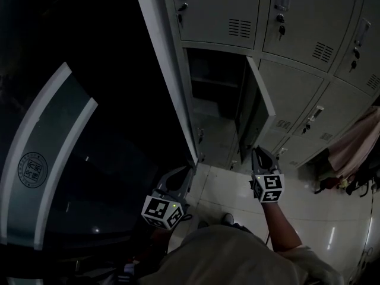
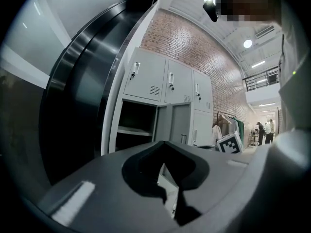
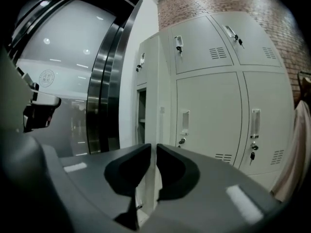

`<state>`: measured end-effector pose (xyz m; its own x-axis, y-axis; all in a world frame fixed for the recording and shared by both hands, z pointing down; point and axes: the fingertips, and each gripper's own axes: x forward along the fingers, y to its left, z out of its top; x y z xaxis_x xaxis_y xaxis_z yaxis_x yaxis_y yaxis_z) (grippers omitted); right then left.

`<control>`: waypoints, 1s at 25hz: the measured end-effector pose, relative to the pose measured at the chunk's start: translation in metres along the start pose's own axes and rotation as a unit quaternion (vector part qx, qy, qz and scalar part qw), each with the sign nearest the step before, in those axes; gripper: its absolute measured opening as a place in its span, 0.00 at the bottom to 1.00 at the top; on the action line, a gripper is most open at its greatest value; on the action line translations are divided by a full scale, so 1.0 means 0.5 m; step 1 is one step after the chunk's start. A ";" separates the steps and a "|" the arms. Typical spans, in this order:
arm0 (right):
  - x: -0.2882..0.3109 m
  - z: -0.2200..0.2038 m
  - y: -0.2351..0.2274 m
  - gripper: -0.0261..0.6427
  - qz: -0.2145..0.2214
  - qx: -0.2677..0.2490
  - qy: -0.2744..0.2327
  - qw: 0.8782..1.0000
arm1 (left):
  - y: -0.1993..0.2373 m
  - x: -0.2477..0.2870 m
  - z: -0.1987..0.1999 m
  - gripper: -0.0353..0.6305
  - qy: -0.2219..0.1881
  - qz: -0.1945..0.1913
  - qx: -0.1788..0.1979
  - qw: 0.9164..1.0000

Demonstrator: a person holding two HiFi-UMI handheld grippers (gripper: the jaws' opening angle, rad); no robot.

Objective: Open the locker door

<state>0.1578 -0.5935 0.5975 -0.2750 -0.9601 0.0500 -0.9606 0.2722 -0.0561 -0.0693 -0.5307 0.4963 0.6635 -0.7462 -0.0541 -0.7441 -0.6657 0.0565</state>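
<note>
Locker door (image 1: 259,108), frame centre, already swung out. Right gripper (image 1: 259,154) nearly closed, empty. Left gripper (image 1: 180,177) partly open, empty. Door edge probably best nudged wider, slowly.

This is a locker area in the hall of a large public or institutional building. A bank of pale grey metal lockers (image 1: 297,22), each with a vent grille, a label slot and a key lock, stands against a red brick wall (image 2: 194,47) on a glossy pale tiled floor (image 1: 332,218). Beside it curves a dark glass wall with white bands (image 1: 53,141) and a round printed emblem (image 1: 32,170). Garments on a rack (image 1: 356,147) hang next to the lockers. A railed upper gallery (image 2: 262,79) and round ceiling lights (image 2: 248,43) show farther off.
</note>
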 end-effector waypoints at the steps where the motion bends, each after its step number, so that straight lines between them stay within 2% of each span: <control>1: -0.002 0.000 -0.004 0.10 0.002 0.004 0.000 1.000 | 0.003 0.004 0.004 0.18 0.000 0.004 0.001 1.000; 6: -0.010 0.009 0.000 0.09 0.010 0.008 0.004 1.000 | 0.013 0.012 0.018 0.18 -0.001 0.023 0.010 1.000; 7: -0.017 0.019 0.003 0.05 0.012 0.008 -0.002 1.000 | 0.010 0.015 0.020 0.18 -0.002 0.022 0.015 1.000; 14: -0.128 0.154 0.045 0.04 0.019 0.010 -0.075 0.997 | -0.014 0.026 0.010 0.16 -0.003 0.018 0.030 0.999; 19: -0.188 0.230 0.059 0.04 0.016 0.025 -0.105 0.994 | -0.029 0.012 0.006 0.15 0.004 0.006 0.033 0.999; 22: -0.205 0.245 0.070 0.04 0.012 0.031 -0.110 0.993 | -0.028 -0.002 0.003 0.15 0.006 0.002 0.035 0.999; 25: -0.215 0.224 0.081 0.04 0.002 0.039 -0.105 0.994 | -0.022 -0.023 -0.009 0.15 0.011 -0.003 0.038 0.999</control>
<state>0.1530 -0.4866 0.4781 -0.2569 -0.9533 -0.1587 -0.9510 0.2786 -0.1340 -0.0685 -0.5150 0.5006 0.6690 -0.7426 -0.0327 -0.7433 -0.6687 -0.0201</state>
